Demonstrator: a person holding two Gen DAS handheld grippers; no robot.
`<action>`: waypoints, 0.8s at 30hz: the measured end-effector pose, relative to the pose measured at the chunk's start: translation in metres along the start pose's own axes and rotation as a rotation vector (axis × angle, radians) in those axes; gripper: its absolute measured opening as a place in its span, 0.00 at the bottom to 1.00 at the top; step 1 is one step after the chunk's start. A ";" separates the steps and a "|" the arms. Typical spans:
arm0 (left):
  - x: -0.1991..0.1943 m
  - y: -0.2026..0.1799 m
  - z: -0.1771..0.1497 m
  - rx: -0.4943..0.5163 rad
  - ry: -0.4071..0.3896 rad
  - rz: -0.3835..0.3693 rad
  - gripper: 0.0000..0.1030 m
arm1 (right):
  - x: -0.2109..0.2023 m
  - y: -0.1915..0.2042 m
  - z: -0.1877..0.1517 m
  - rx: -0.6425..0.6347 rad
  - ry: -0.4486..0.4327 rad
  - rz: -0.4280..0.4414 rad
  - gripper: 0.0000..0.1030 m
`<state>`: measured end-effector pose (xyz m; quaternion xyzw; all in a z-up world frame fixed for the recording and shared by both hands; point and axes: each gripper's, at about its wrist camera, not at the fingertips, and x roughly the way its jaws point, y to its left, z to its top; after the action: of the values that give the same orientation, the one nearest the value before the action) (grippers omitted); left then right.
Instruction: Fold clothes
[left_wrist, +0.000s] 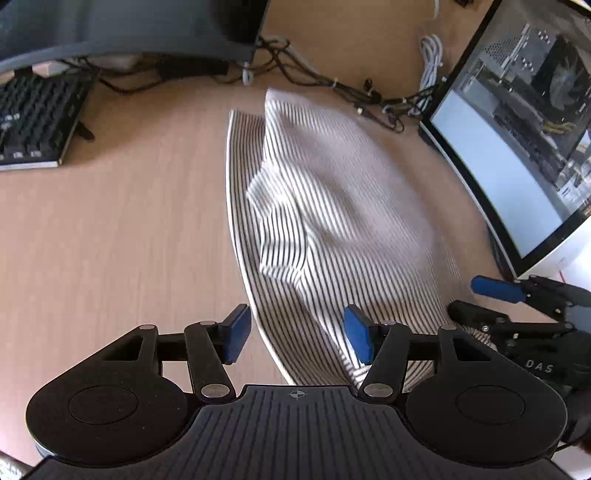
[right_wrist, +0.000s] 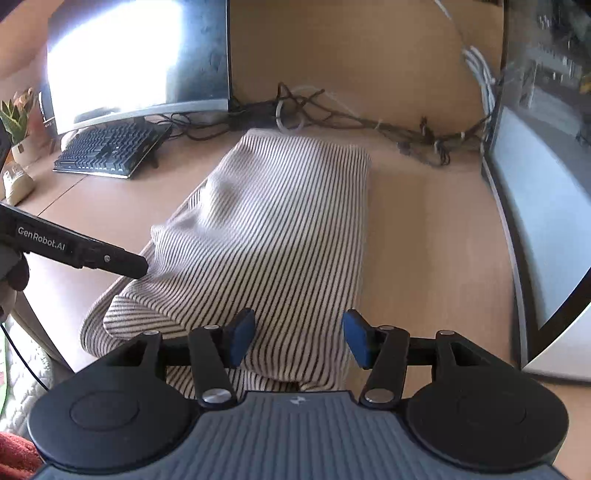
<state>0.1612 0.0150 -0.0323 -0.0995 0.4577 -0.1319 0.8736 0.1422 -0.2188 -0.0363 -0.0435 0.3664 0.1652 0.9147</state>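
A white garment with thin black stripes (left_wrist: 332, 206) lies partly folded on the wooden desk; it also shows in the right wrist view (right_wrist: 280, 221). Its top layer is blurred and puffed up in the left wrist view. My left gripper (left_wrist: 297, 338) is open and empty over the garment's near left edge. My right gripper (right_wrist: 299, 338) is open and empty over the garment's near end. The right gripper also shows at the right of the left wrist view (left_wrist: 480, 299). The left gripper's body (right_wrist: 85, 251) reaches to the garment's left side in the right wrist view.
A black keyboard (right_wrist: 107, 151) and a monitor (right_wrist: 136, 59) stand at the back left. A second monitor (right_wrist: 546, 206) stands along the right. A tangle of cables (right_wrist: 369, 125) runs along the back wall. A potted plant (right_wrist: 16, 122) sits at the far left.
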 end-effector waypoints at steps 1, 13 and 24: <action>-0.004 0.000 0.002 0.002 -0.013 -0.007 0.61 | -0.005 0.001 0.004 -0.015 -0.015 -0.003 0.53; 0.012 -0.024 -0.016 0.081 0.048 -0.061 0.64 | 0.022 0.005 0.002 0.023 0.024 -0.012 0.60; 0.015 -0.012 -0.010 0.075 0.058 0.002 0.67 | 0.010 -0.007 -0.016 0.055 0.037 -0.003 0.67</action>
<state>0.1593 -0.0022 -0.0460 -0.0621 0.4775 -0.1509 0.8634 0.1411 -0.2261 -0.0554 -0.0219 0.3875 0.1530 0.9088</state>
